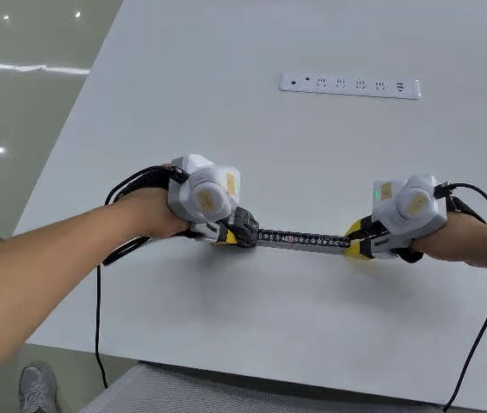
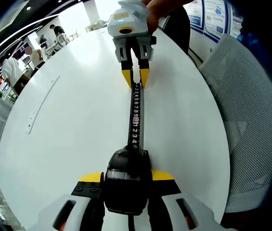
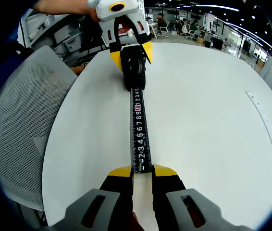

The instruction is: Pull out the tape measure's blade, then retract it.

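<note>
White table (image 1: 226, 86); left gripper (image 2: 126, 176) clamps tape measure (image 1: 245, 229); right gripper (image 3: 142, 171) pinches blade (image 3: 138, 125) tip; power strip (image 1: 349, 84) in head view.

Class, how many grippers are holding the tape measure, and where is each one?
2. The left gripper clamps the tape measure's case; the right gripper pinches the tip of the pulled-out blade.

A power strip (image 1: 349, 85) lies on the white table (image 1: 226, 103) (far side), a mesh chair (image 3: 20, 120) beside it.
</note>
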`<state>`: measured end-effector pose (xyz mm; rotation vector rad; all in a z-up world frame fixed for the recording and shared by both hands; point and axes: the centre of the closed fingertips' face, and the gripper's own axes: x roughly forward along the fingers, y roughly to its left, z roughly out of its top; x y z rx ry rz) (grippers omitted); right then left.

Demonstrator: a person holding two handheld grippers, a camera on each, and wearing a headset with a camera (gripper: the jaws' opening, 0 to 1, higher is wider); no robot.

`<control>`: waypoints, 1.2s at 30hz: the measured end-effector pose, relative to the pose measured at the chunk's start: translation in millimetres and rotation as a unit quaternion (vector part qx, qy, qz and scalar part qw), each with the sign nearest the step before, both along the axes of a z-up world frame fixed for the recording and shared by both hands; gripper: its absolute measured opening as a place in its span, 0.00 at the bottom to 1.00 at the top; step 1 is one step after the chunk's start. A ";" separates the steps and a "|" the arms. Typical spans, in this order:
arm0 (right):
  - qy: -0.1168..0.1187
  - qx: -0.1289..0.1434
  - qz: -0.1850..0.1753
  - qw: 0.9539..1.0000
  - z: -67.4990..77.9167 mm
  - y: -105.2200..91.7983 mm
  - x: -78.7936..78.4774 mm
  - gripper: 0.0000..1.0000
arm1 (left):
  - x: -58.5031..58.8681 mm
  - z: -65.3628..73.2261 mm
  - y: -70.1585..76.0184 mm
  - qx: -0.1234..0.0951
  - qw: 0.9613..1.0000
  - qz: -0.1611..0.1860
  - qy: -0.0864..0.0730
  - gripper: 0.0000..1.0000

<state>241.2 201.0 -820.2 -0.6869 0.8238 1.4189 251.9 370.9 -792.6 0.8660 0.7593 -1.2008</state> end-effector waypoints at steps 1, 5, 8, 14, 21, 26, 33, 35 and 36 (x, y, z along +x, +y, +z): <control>0.000 -0.001 0.000 1.000 0.0 -2.1 0.1 0.10 | -0.1 0.0 0.1 0.000 1.000 0.000 0.000 0.30; 0.000 -0.004 -0.001 1.000 0.3 -7.7 0.5 0.09 | -0.2 0.2 0.3 0.001 1.000 0.001 0.002 0.30; -0.001 -0.008 -0.002 1.000 0.3 -13.0 1.4 0.09 | 0.2 -0.2 0.6 0.001 1.000 0.001 0.002 0.30; -0.001 -0.013 -0.006 1.000 0.7 -25.4 3.4 0.09 | -0.3 2.0 0.3 0.001 1.000 0.002 0.003 0.30; 0.001 -0.019 -0.009 1.000 1.6 -41.6 2.1 0.09 | -3.4 5.9 -0.8 0.003 1.000 0.000 0.003 0.30; 0.002 -0.024 -0.016 1.000 1.8 -53.8 3.4 0.09 | -4.7 8.0 -1.7 0.003 1.000 0.001 0.003 0.30; 0.002 -0.033 -0.018 0.999 1.8 -69.6 3.4 0.09 | -3.8 7.6 -2.4 0.004 1.000 0.000 0.005 0.30; 0.002 -0.035 -0.019 0.999 1.5 -73.8 3.8 0.09 | -3.4 7.2 -2.5 0.005 1.000 0.000 0.005 0.30; 0.001 -0.037 -0.020 0.999 0.9 -76.2 4.3 0.09 | -3.4 7.3 -2.6 0.005 1.000 0.000 0.005 0.30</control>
